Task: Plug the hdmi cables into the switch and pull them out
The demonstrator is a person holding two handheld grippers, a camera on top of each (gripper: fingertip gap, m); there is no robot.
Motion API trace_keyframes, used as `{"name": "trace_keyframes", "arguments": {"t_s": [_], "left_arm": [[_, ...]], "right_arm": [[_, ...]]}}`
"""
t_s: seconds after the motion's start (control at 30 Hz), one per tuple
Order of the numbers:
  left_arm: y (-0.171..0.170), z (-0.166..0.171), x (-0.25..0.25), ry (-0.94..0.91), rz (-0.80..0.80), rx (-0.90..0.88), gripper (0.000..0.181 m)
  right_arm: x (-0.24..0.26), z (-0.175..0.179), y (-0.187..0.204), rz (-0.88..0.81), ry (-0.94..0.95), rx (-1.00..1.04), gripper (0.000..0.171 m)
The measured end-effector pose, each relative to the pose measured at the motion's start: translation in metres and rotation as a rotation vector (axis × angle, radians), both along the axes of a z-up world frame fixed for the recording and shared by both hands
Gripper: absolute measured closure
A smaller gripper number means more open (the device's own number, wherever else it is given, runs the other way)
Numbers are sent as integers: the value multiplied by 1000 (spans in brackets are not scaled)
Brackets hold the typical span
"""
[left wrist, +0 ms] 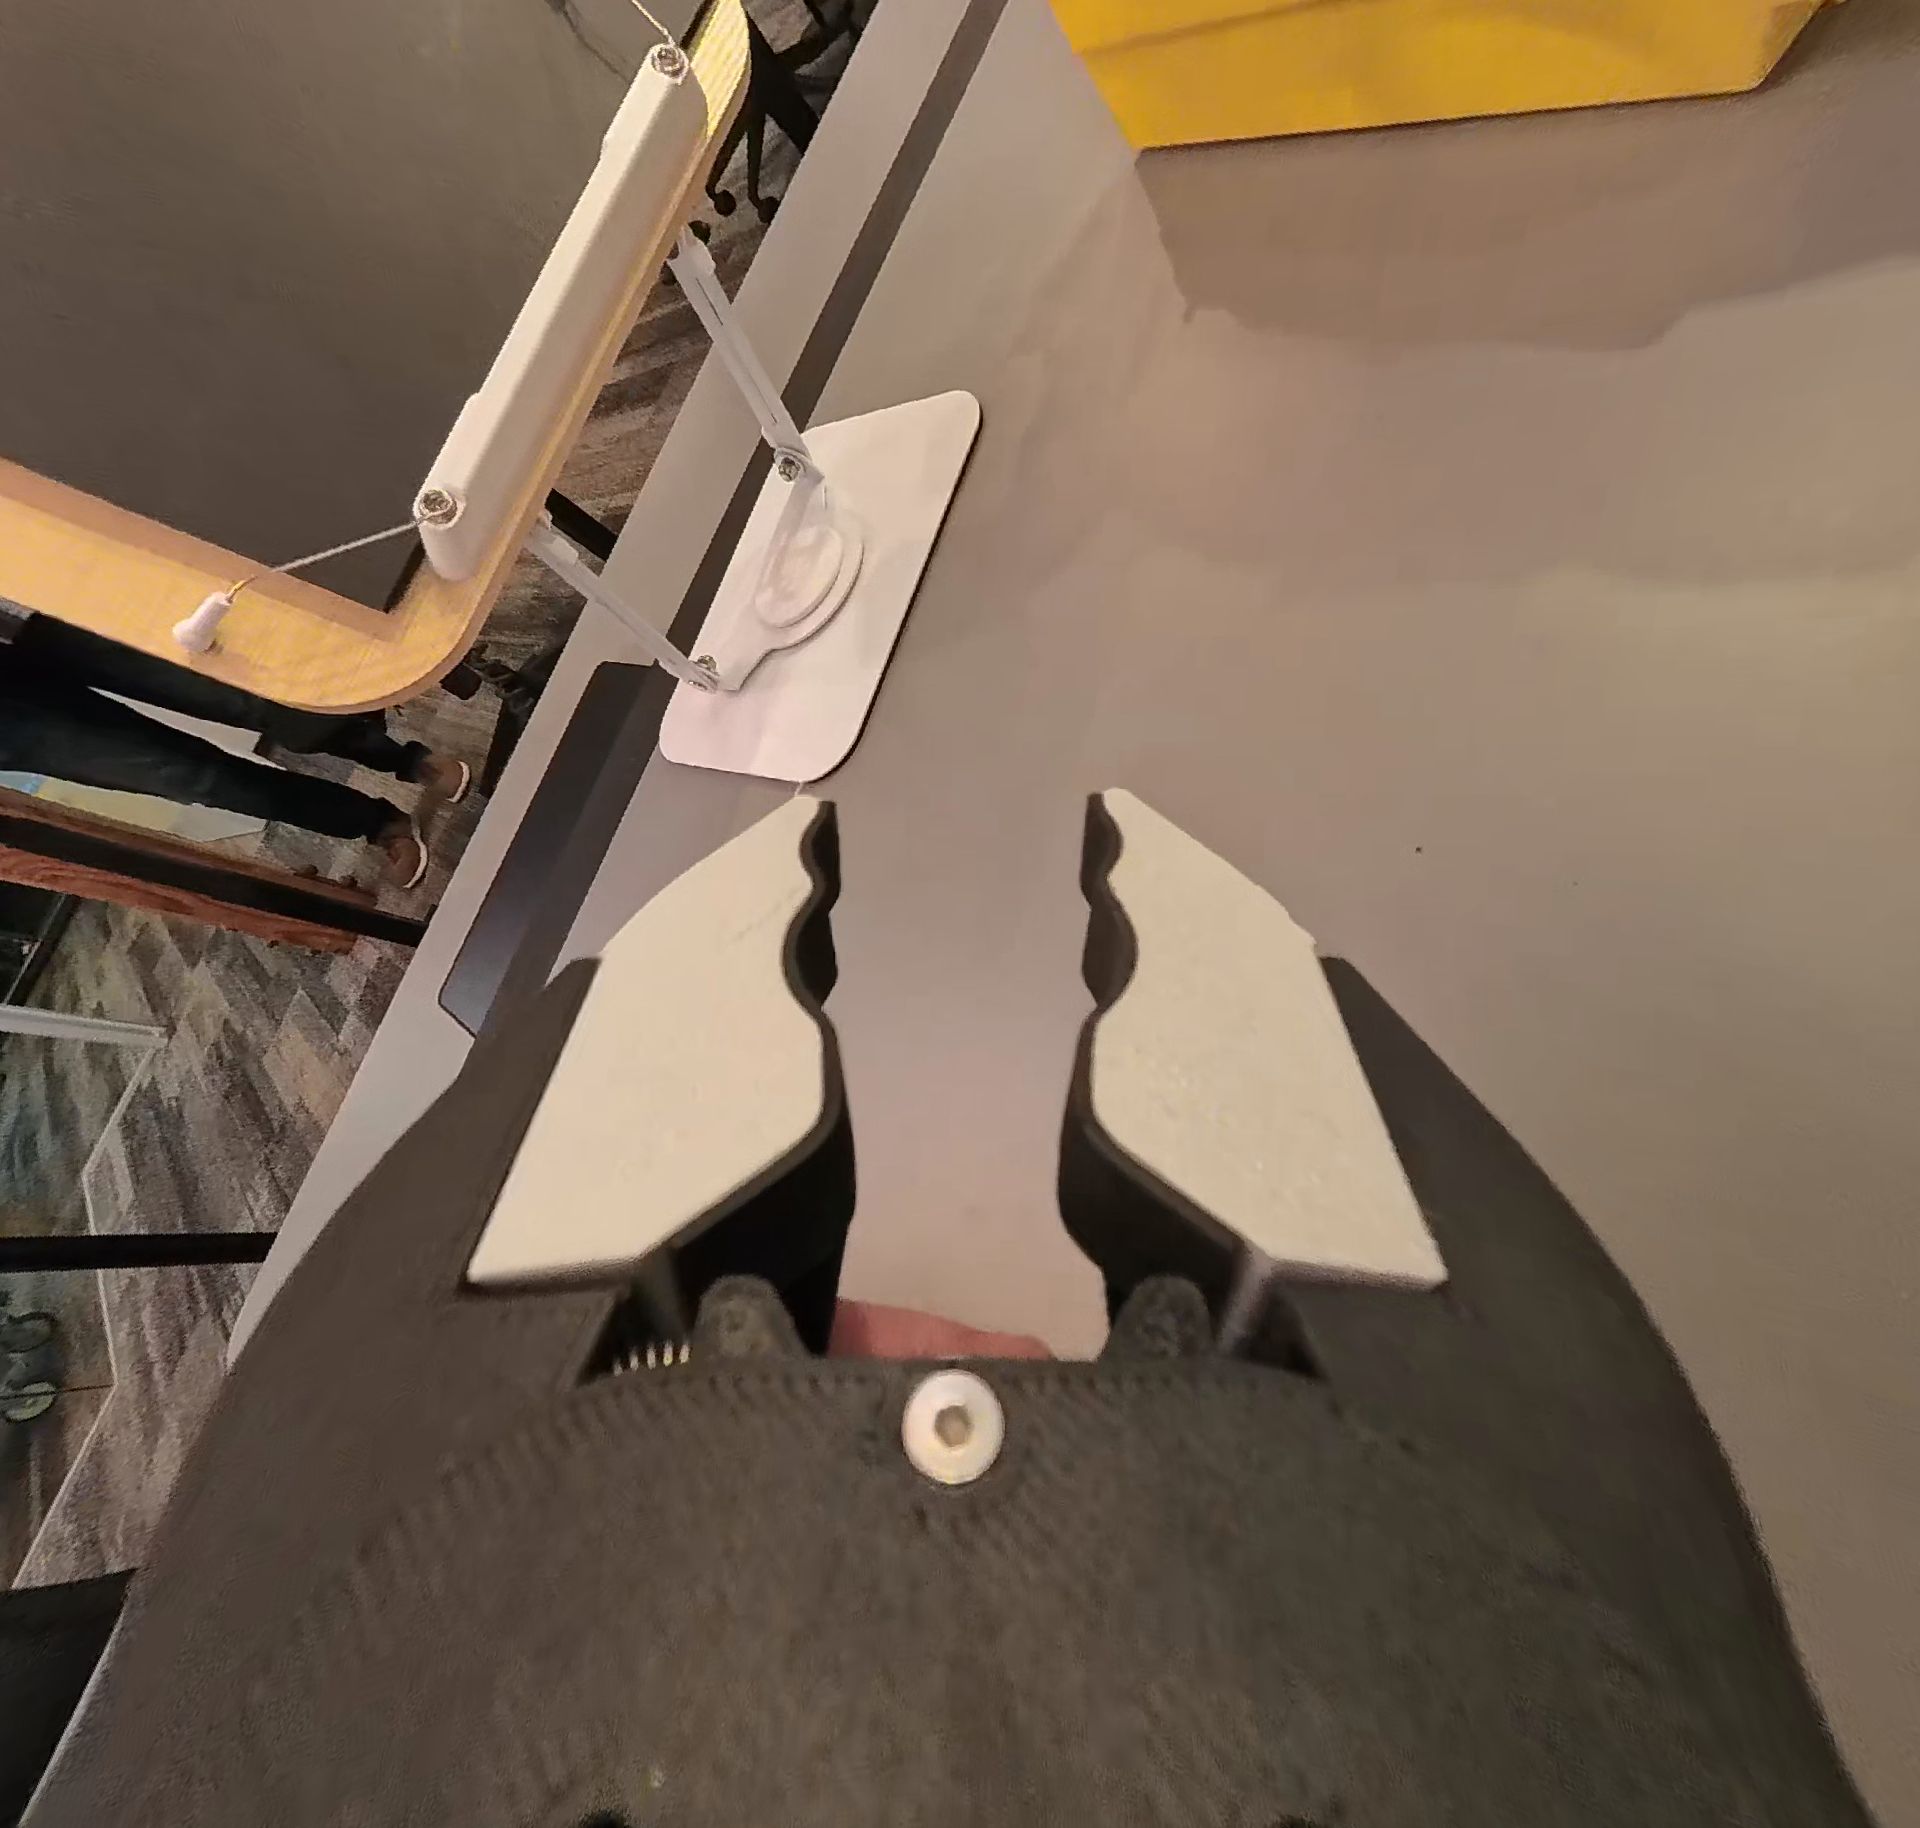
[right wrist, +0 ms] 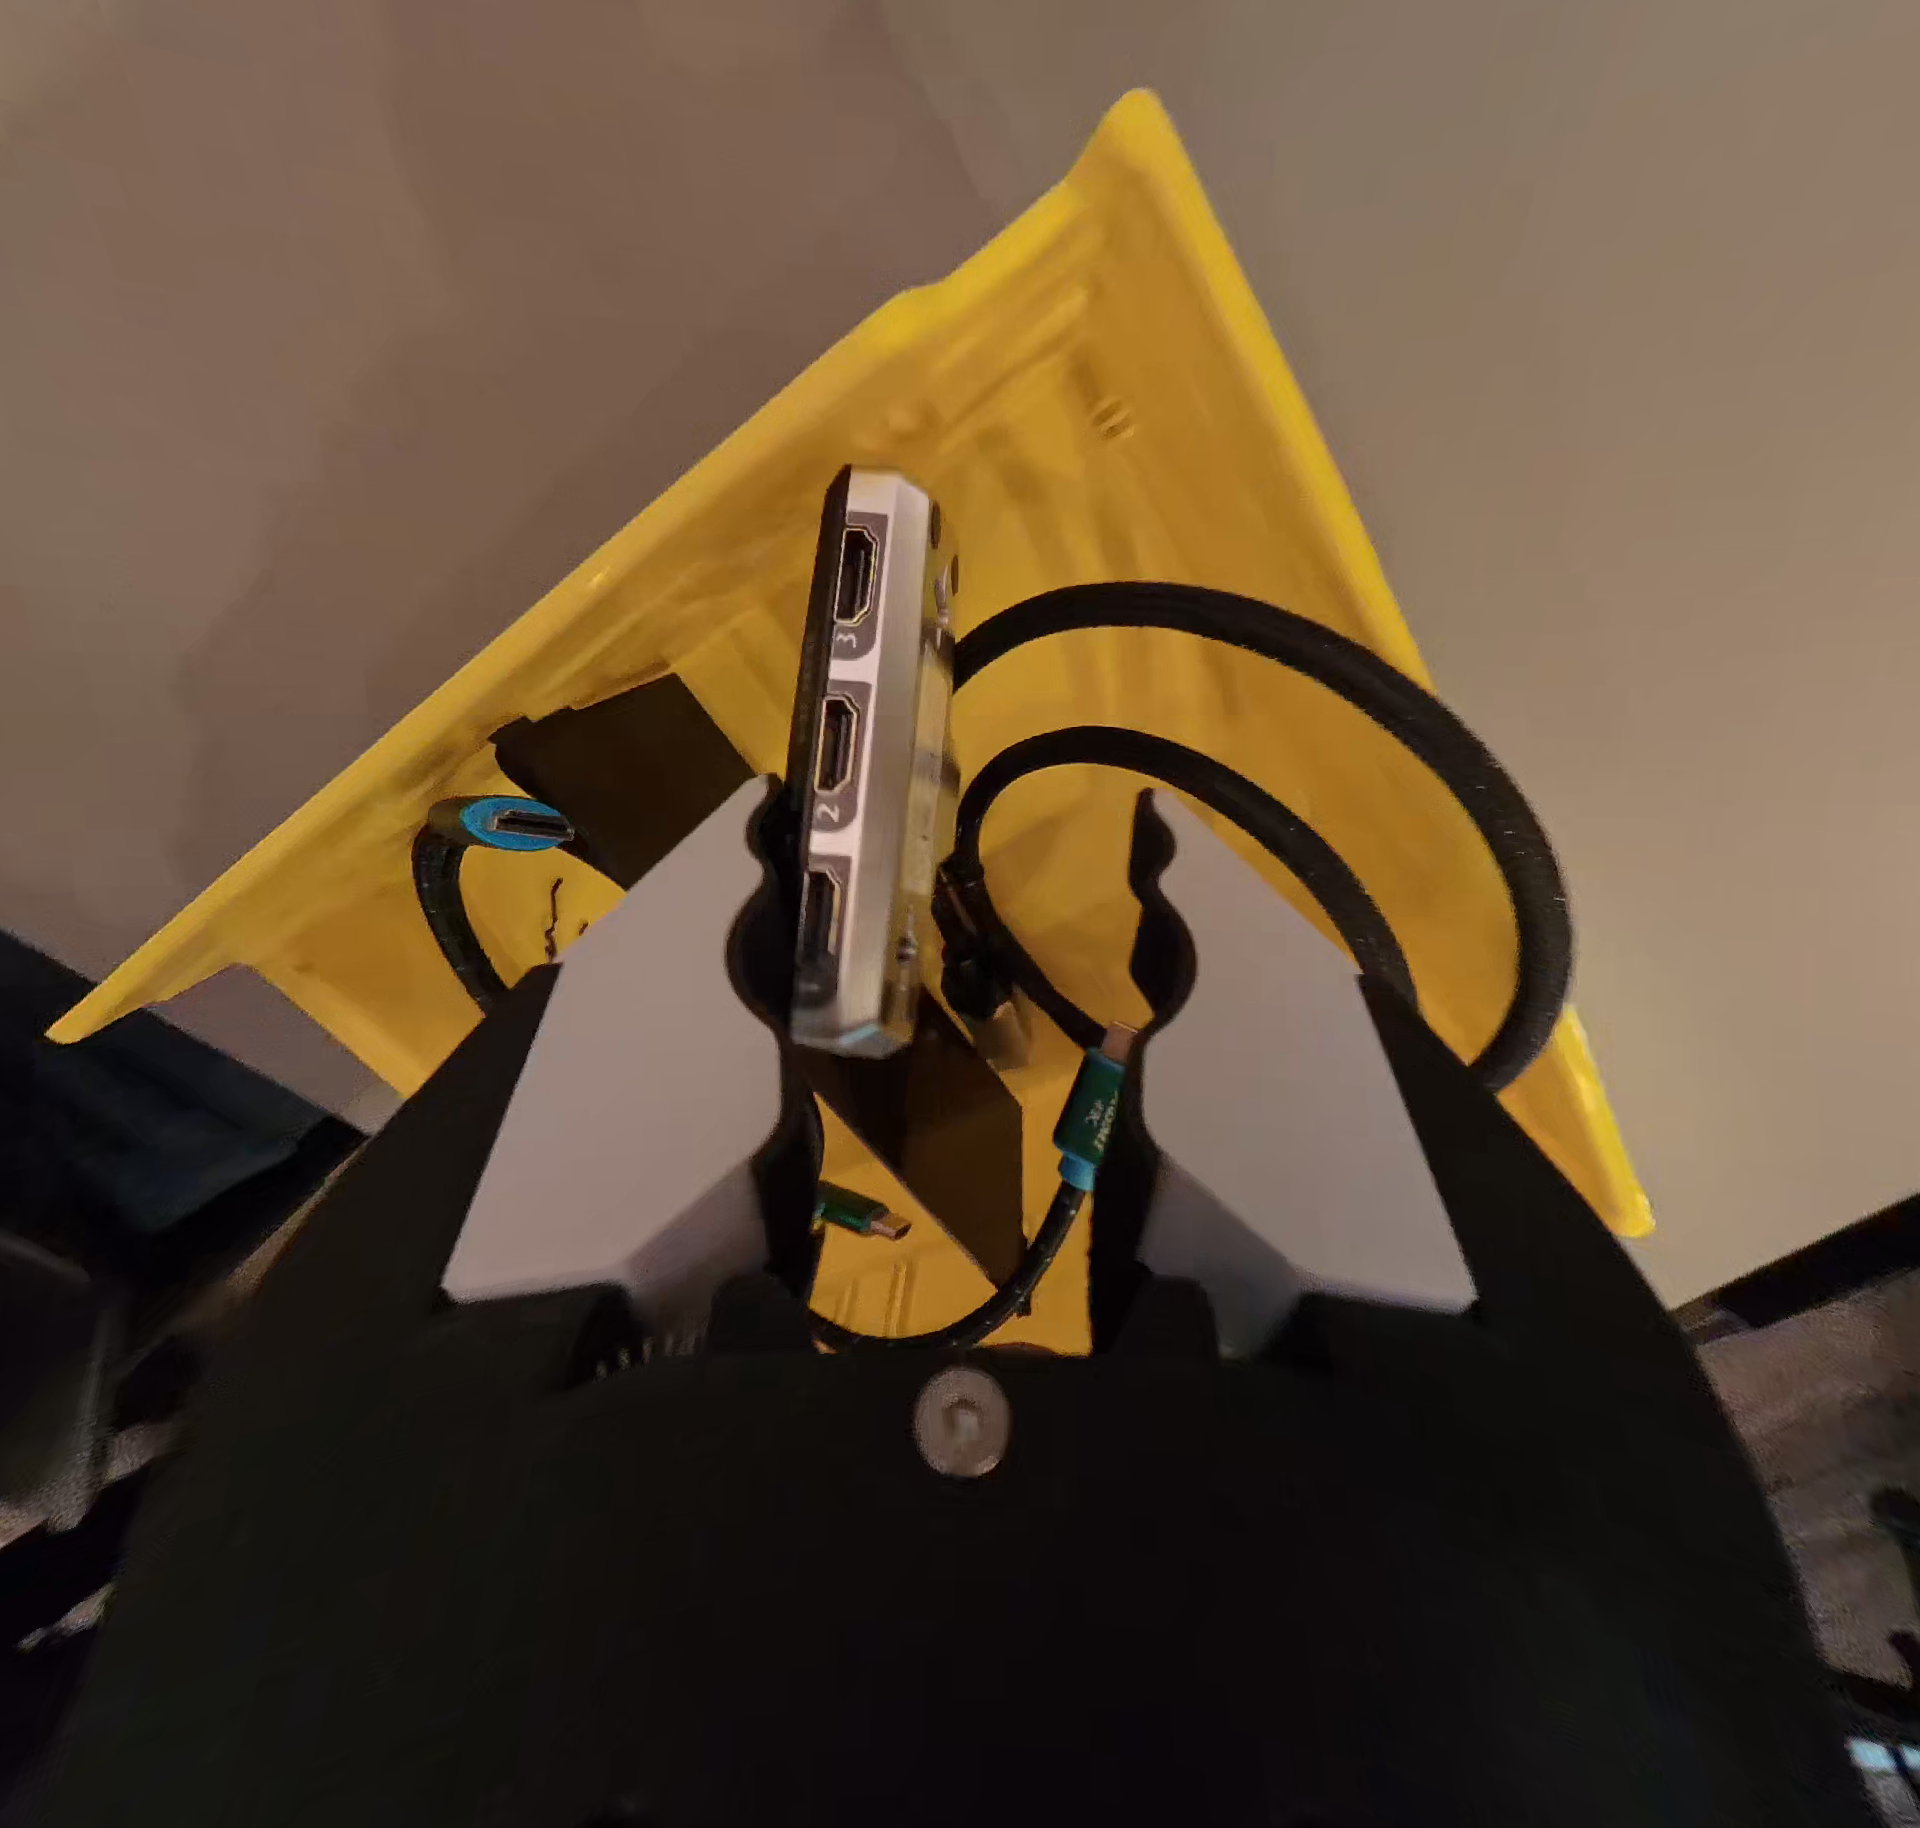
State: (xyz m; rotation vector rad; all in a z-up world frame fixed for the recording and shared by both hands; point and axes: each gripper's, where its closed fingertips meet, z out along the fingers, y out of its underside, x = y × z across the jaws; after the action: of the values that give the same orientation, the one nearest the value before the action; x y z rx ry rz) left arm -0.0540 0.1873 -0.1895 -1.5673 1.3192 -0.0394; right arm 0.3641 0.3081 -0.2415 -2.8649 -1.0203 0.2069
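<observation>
The grey desk [left wrist: 1455, 635] is seen in both wrist views, and on it a yellow bin [right wrist: 1195, 407] is set, at 12 o'clock in the right wrist view and at 1 o'clock in the left. A white phone stand base [left wrist: 831, 583] is fixed near the desk edge at 11 o'clock of the left tongs [left wrist: 956, 822], which are spread apart and empty over bare desk.

Inside the bin the silver HDMI switch [right wrist: 862, 770] is found, its long axis running from 12 to 6 o'clock, three empty ports faced toward 9 o'clock. Its lower end is framed by the right tongs [right wrist: 956, 802], which are released; contact cannot be confirmed. A black braided cable [right wrist: 1403, 718] is looped at 2 o'clock. A blue-collared HDMI plug [right wrist: 509, 828] lies loose at 9 o'clock, pointed toward the ports. The right tongs are judged far nearer to switch and plug.
</observation>
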Motion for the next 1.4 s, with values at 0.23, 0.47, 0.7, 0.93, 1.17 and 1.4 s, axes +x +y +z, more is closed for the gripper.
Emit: {"name": "trace_keyframes", "arguments": {"t_s": [0.23,0.47,0.7,0.93,1.17,1.4], "left_arm": [[0,7,-6,-1,26,7,123],[-4,18,-19,17,65,41,123],[-4,44,-107,44,273,95,124],[1,14,-228,278,509,17,126],[23,-30,-260,401,533,-264,118],[52,-85,-284,598,542,-624,100]], "right_arm": [[-2,55,9,32,-19,273,95],[-65,107,-40,167,120,432,108],[-173,124,-117,377,370,573,121],[-249,83,-169,469,537,486,123],[-279,56,-192,472,628,411,128],[-292,54,-204,484,693,394,130]]}}
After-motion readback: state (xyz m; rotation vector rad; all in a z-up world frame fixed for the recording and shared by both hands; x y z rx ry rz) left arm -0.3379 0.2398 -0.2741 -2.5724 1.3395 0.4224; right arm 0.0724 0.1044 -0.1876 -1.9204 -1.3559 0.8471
